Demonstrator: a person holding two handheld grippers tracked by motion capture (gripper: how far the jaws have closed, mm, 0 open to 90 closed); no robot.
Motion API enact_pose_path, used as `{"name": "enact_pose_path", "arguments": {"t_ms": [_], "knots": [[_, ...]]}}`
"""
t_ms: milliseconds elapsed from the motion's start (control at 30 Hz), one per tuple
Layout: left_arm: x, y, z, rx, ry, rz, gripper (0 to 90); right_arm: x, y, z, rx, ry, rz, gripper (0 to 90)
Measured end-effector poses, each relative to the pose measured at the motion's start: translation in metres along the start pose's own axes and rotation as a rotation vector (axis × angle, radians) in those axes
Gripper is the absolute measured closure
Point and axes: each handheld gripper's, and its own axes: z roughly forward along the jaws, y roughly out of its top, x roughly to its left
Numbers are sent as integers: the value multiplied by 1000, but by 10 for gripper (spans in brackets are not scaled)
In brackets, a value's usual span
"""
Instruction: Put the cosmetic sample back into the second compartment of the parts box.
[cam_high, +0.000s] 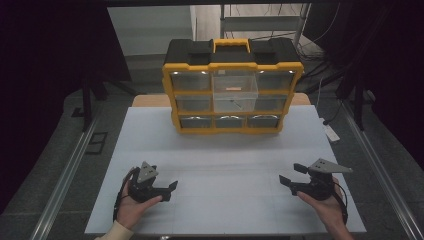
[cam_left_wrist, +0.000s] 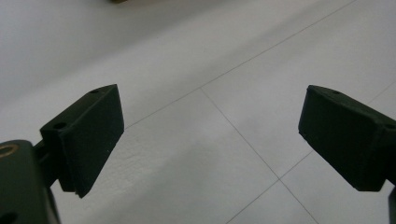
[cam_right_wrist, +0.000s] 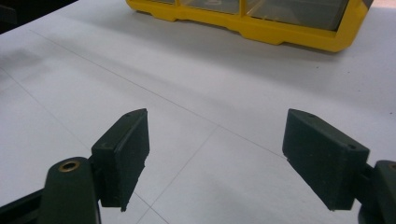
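**Both grippers wait apart while one drawer of the organizer stands pulled out**

The white surface (cam_high: 225, 165) carries everything, and its near half lies bare, which gives the hands room to rest and to swing in from either side.

At the far edge stands the yellow and black organizer (cam_high: 232, 85), upright, its front of clear drawers turned toward the person so that each can be reached head-on; the carry handle on top faces up, out of the way. In the right gripper view its yellow base (cam_right_wrist: 280, 32) runs along the top, well apart from the jaws.

The centre drawer (cam_high: 235, 92) of the top row juts forward from the front, while its neighbours sit flush. It seems the thing in hand: pulled out, its inside is open to view from above. A small orange piece (cam_high: 233, 88) lies within; what it is cannot be told.

The left gripper (cam_high: 167, 189) rests low at the near left, held in a hand, jaws wide apart with bare surface between them. The right gripper (cam_high: 287, 181) mirrors it at the near right, jaws likewise spread, holding nothing. Both point inward, a ready stance well short of the drawer.
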Motion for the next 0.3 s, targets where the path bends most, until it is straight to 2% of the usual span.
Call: {"name": "enact_pose_path", "arguments": {"t_ms": [300], "knots": [[-1,1,1,0,3,-4,72,-1,1,-3,-10,-3,3,232]]}}
